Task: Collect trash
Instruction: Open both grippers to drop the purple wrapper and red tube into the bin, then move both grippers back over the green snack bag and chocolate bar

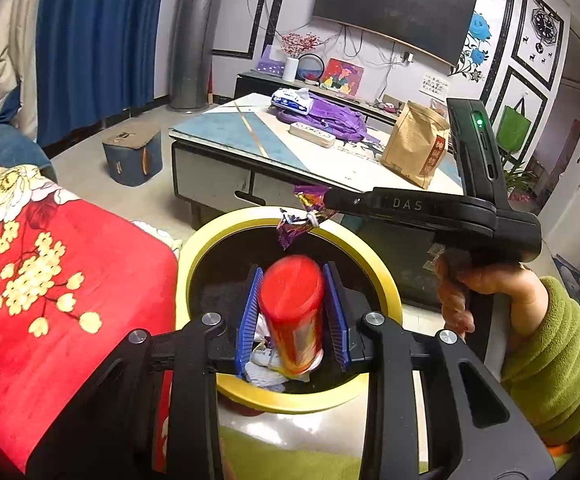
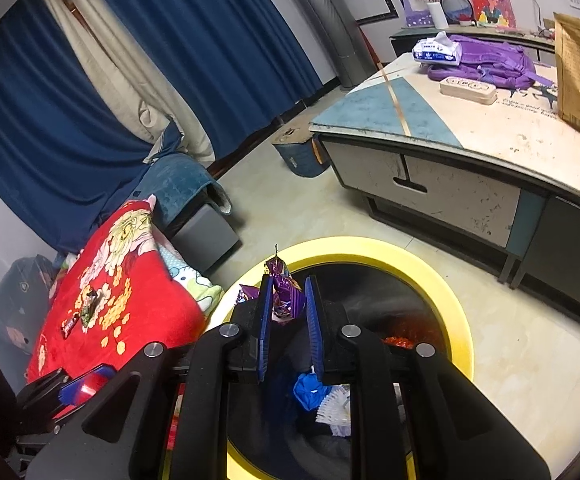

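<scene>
A round trash bin with a yellow rim [image 1: 390, 292] [image 2: 370, 248] stands on the floor under both grippers. My left gripper [image 1: 292, 270] is shut on a red cylindrical can [image 1: 294, 308], held lengthwise between the blue pads over the bin's mouth. My right gripper [image 2: 288, 280] is shut on a crumpled purple foil wrapper [image 2: 286, 298] above the bin's far rim. In the left wrist view the right gripper [image 1: 326, 200] reaches in from the right, with the wrapper [image 1: 306, 216] hanging off its tip. A hand in a green sleeve [image 1: 550, 352] holds its handle.
Blue and white scraps [image 2: 310, 392] lie in the bin. A red flowered blanket [image 1: 50, 280] to the left carries small wrappers [image 2: 90, 304]. Behind the bin stands a coffee table [image 1: 226, 136] with a brown paper bag [image 1: 414, 144], purple backpack [image 1: 330, 120] and tissue pack [image 1: 292, 100].
</scene>
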